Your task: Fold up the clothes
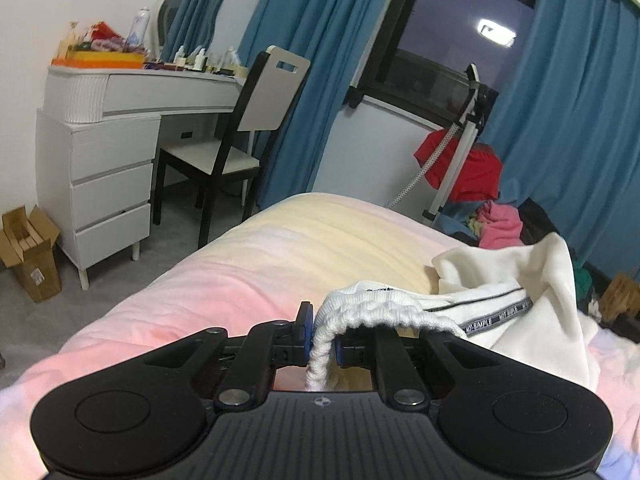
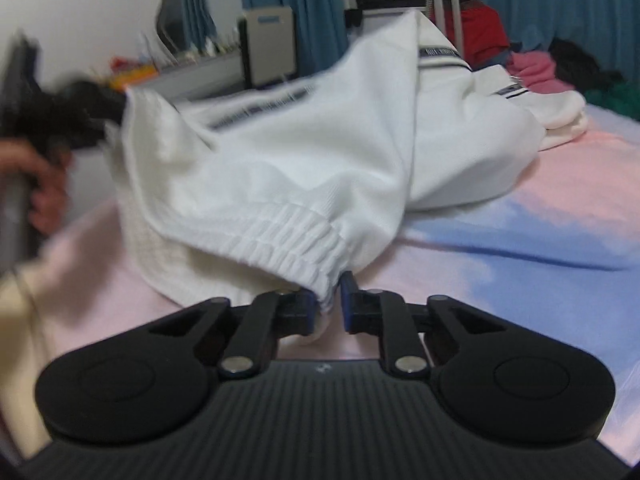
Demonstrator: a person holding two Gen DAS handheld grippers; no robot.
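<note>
Right wrist view had the big stuff pretty clear: a wide bed with a soft pastel cover fading pink to blue to pale yellow (image 2: 500,208), and across it a white knit garment with a ribbed elastic waistband and a dark printed stripe tape (image 2: 280,160). It was half lifted, waistband end stretched between the two grippers, the rest trailing back in a rumpled heap on the cover towards the far right. Fabric looked thick and creamy, bunched at the elastic, with the stripe tape running along a seam. The print on it was too blurred to read from that side.

The black right gripper with blue pads (image 2: 327,304) had its jaws narrow, and the gathered waistband edge was pinched between the pads, hanging just off the cover.

Over at the left edge of that view, the black left gripper (image 2: 108,112) was a blur gripping the other end of the waistband, with the person's hand (image 2: 44,184) wrapped round its handle.

From the left wrist camera, the left gripper (image 1: 320,332) was closed tight on a rope-like fold of the ribbed waistband, which draped over the right finger. The tape there read "NOT SIMPLE".

Behind the bed sat a white dressing table with drawers (image 1: 112,160), a dark-framed chair with a pale seat (image 1: 224,148), and teal curtains (image 1: 568,120).
</note>
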